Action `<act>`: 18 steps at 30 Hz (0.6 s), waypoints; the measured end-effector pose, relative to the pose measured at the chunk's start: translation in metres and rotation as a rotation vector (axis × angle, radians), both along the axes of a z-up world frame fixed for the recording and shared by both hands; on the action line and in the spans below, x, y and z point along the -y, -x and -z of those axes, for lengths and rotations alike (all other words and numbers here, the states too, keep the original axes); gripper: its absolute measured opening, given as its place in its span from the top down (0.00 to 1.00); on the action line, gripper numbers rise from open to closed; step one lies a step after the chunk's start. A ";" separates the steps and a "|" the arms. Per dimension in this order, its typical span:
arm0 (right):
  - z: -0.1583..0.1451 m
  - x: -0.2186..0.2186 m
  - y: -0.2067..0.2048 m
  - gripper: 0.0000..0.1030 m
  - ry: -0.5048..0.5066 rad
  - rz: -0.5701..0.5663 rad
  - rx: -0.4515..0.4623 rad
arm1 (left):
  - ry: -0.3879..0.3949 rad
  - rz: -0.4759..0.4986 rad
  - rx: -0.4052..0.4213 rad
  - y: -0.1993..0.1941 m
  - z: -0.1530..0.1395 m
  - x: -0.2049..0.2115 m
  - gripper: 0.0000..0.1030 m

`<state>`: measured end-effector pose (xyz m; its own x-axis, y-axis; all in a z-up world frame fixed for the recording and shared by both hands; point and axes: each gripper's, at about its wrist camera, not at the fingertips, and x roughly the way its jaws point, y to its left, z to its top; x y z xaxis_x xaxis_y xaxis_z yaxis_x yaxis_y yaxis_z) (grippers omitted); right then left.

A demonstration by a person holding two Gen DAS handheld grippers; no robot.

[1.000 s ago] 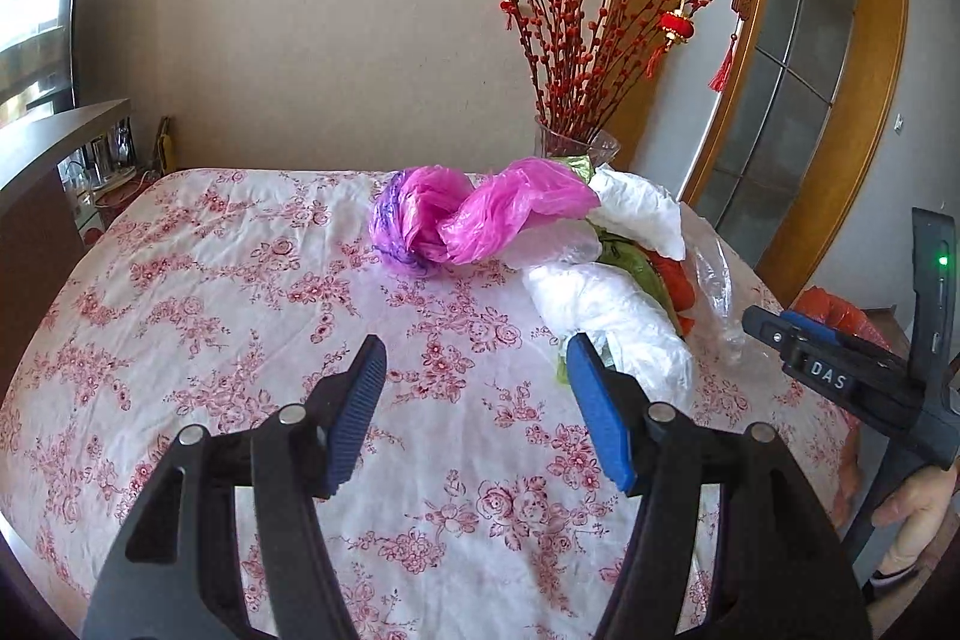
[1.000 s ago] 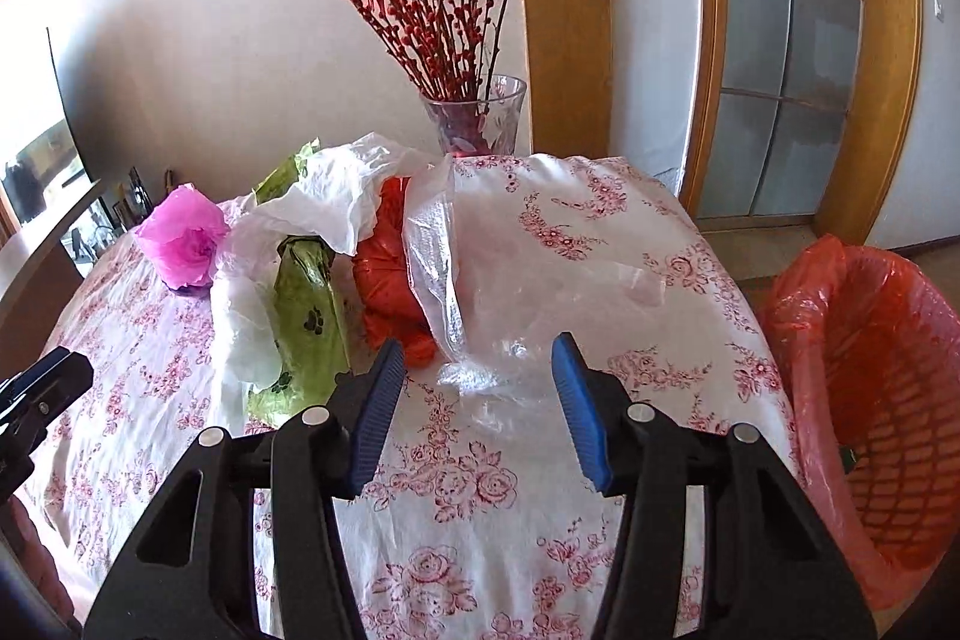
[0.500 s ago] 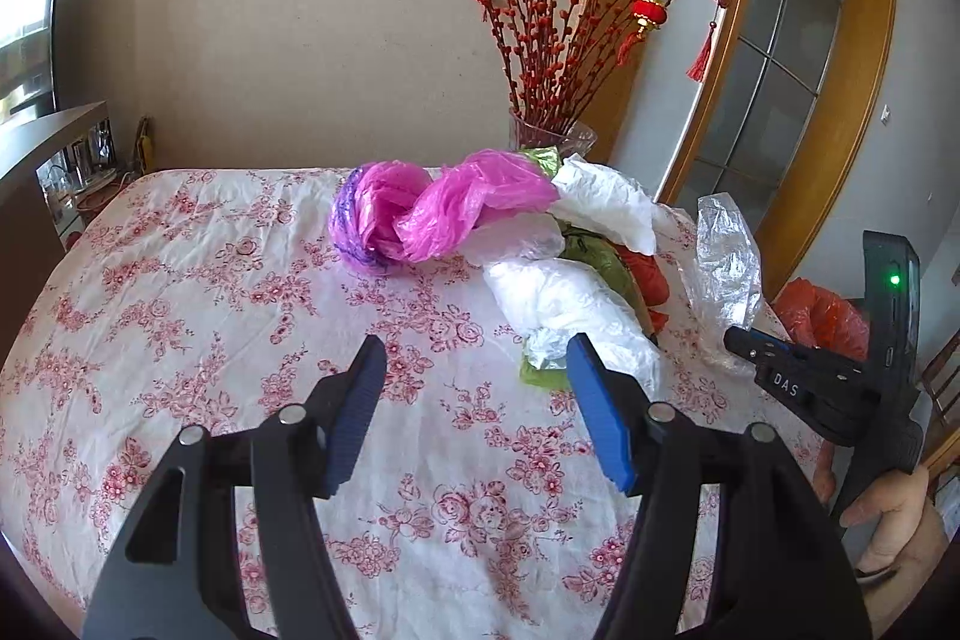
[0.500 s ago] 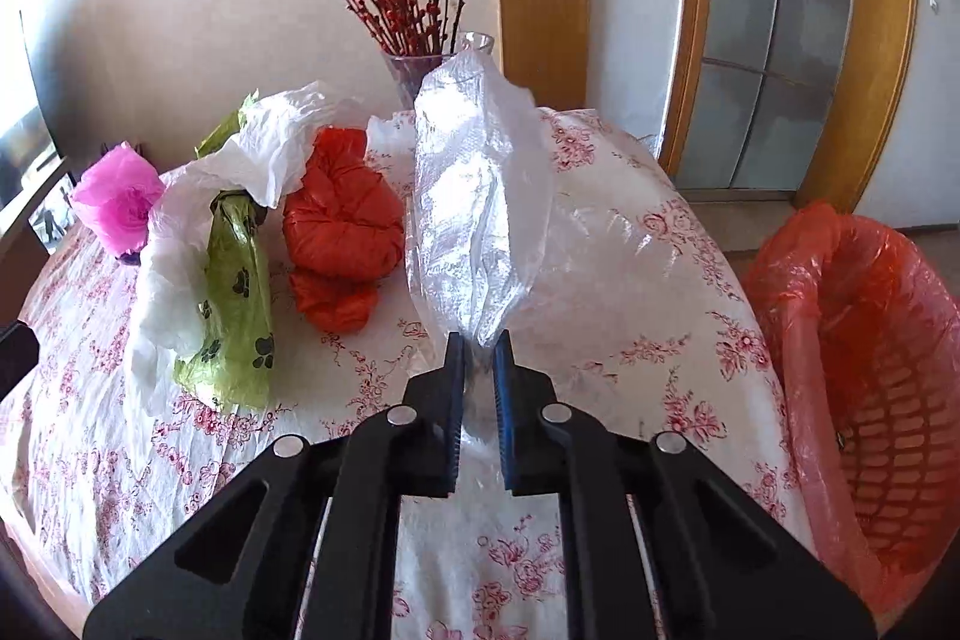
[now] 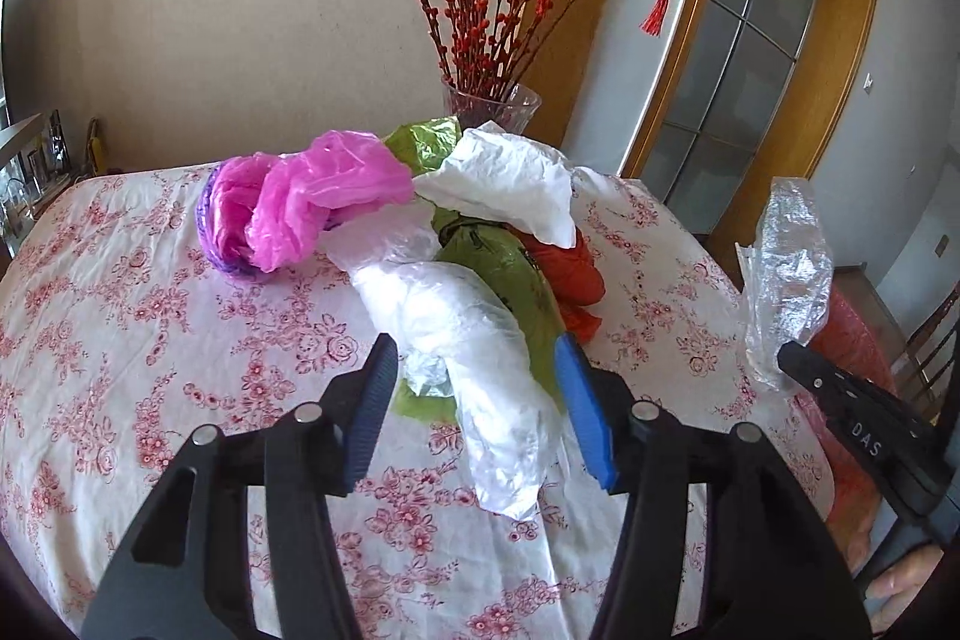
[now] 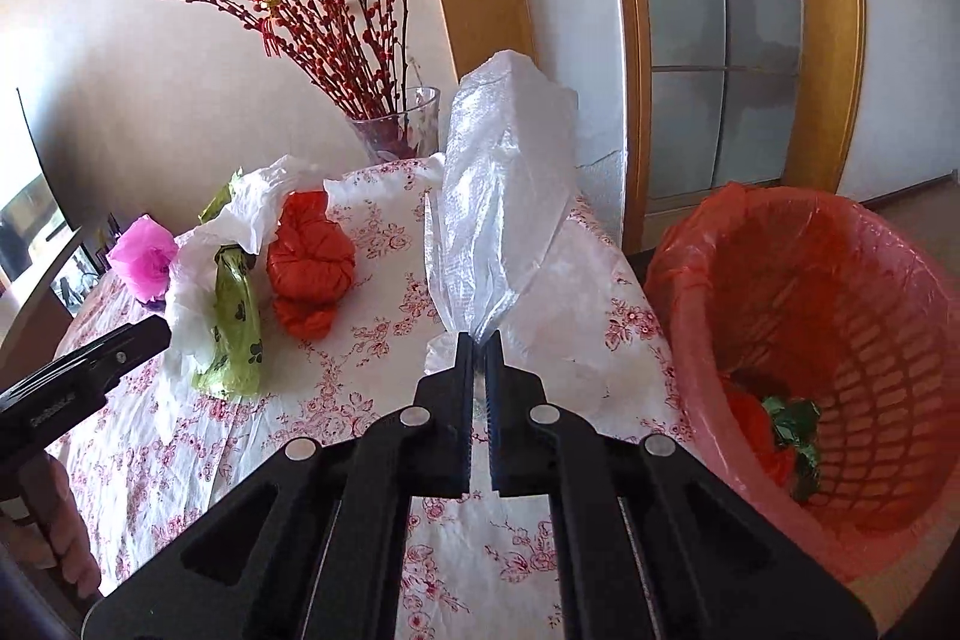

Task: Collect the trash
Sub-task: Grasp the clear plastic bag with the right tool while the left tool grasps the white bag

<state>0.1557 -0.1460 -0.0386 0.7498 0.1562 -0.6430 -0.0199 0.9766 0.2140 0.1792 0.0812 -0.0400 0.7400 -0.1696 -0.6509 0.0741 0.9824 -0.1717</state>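
We swing the clear bag [image 6: 504, 196], pinched in R gripper [image 6: 478, 340], well over basket [image 6: 708, 244] before release; L gripper [image 5: 477, 412] gapes wide, empty.

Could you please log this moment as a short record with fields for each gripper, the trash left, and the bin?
left gripper: open, over the white bag
right gripper: shut on the clear bag, lifted
left on table: pink bag, green bag, red bag, white bag
bin: red-lined, some trash inside, right of the table
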 end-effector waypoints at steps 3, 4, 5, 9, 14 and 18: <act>0.002 0.004 0.001 0.96 -0.008 0.001 0.001 | -0.026 -0.010 -0.026 -0.008 0.005 0.007 0.53; 0.001 0.006 0.002 0.96 -0.011 0.001 0.000 | -0.025 -0.011 -0.035 -0.010 0.008 0.006 0.55; 0.002 0.007 0.004 0.96 -0.013 0.001 0.000 | -0.027 -0.017 -0.048 -0.011 0.010 0.006 0.55; 0.004 0.010 0.007 0.96 -0.020 -0.001 -0.005 | -0.003 -0.016 -0.079 -0.016 0.019 0.004 0.63; 0.004 0.010 0.009 0.96 -0.022 -0.003 -0.008 | 0.027 0.014 -0.091 -0.016 0.024 0.005 0.94; 0.003 0.011 0.010 0.96 -0.025 -0.002 -0.007 | 0.015 0.037 -0.028 0.000 0.011 0.006 0.95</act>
